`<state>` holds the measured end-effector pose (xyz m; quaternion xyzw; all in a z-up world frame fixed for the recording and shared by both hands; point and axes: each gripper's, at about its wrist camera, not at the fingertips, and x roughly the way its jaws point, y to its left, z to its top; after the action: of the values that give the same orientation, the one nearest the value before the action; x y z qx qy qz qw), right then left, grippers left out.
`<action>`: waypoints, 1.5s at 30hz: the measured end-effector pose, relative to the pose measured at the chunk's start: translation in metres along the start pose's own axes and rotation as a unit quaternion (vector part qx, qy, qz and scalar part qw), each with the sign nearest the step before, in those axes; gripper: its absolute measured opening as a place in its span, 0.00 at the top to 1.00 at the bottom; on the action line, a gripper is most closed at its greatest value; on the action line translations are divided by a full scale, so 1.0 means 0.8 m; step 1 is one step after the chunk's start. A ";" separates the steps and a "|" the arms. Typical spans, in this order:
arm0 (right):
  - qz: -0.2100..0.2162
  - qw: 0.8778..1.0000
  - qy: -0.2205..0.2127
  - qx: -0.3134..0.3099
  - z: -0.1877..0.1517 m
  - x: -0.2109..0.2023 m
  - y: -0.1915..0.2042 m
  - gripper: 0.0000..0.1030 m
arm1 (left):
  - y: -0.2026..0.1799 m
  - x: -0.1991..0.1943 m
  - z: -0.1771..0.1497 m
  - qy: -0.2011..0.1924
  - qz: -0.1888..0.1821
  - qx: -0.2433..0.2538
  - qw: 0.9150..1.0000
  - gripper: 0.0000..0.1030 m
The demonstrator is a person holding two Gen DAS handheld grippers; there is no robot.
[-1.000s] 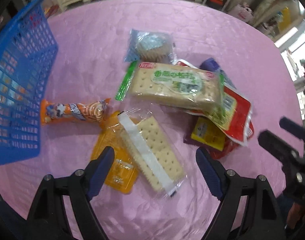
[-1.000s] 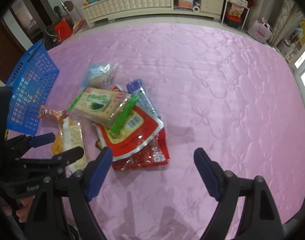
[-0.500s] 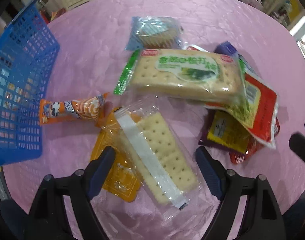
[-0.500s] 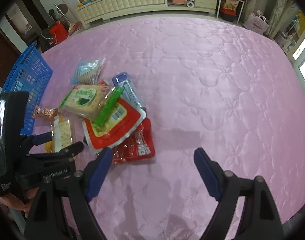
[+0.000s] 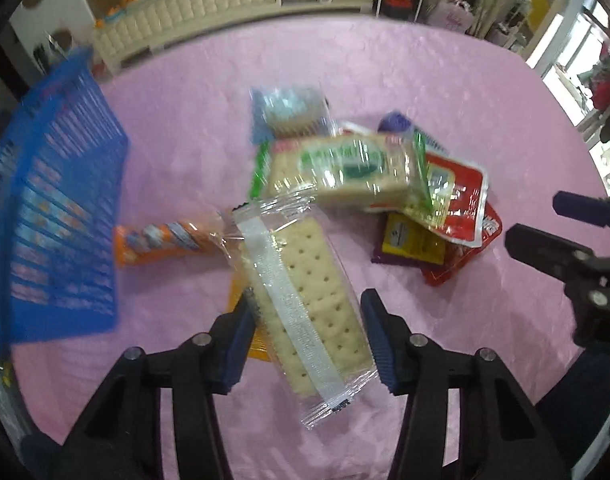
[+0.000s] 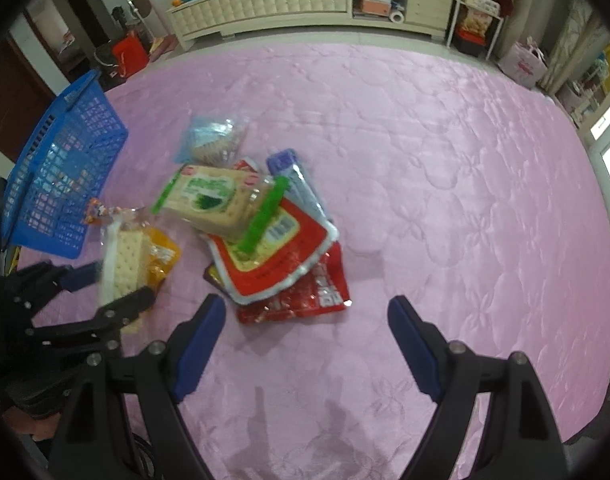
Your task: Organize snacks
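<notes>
In the left wrist view, the clear cracker pack (image 5: 305, 300) is seen between the blue pads of the left gripper (image 5: 309, 332), near 6 o'clock. The jaws are closing, and the pads seem to be pressed on the pack's sides, so it looks held. The blue basket (image 5: 53, 216) is seen at 9 o'clock, the orange wafer stick (image 5: 161, 240) just beside it, and the pile with the green cracker pack (image 5: 345, 168) toward 1 o'clock. The pick-up step seems to be in hand; next the pack probably has to be carried over to the basket and let go inside. A second ago the pack was lying flat on the pink cloth (image 5: 385, 80) with the jaws wide apart around it; now it is tipped up off the yellow packet below. In the right wrist view, the right gripper (image 6: 305, 340) is seen with jaws wide apart and nothing between them, over bare cloth at 6 o'clock, much as before. The held pack is seen at 9 o'clock.
</notes>
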<state>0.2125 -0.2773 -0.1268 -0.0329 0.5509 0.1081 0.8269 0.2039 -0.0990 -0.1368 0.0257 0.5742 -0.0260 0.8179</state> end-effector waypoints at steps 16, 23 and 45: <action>-0.033 0.986 -0.022 -0.162 0.053 0.014 0.086 0.16 | 0.103 -0.058 0.009 -0.053 -0.039 -0.055 0.996 0.52; -0.015 0.972 0.011 -0.234 0.079 0.059 0.106 0.15 | 0.104 -0.037 0.015 -0.055 -0.037 -0.025 0.998 0.52; 0.040 0.936 0.071 -0.343 0.108 0.154 0.122 0.25 | 0.098 0.026 0.033 -0.022 -0.043 0.003 0.999 0.52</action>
<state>0.3156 -0.1494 -0.2000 -0.3000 0.5381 0.3212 0.7192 0.2414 -0.0228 -0.1464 0.0029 0.5570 -0.0639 0.8280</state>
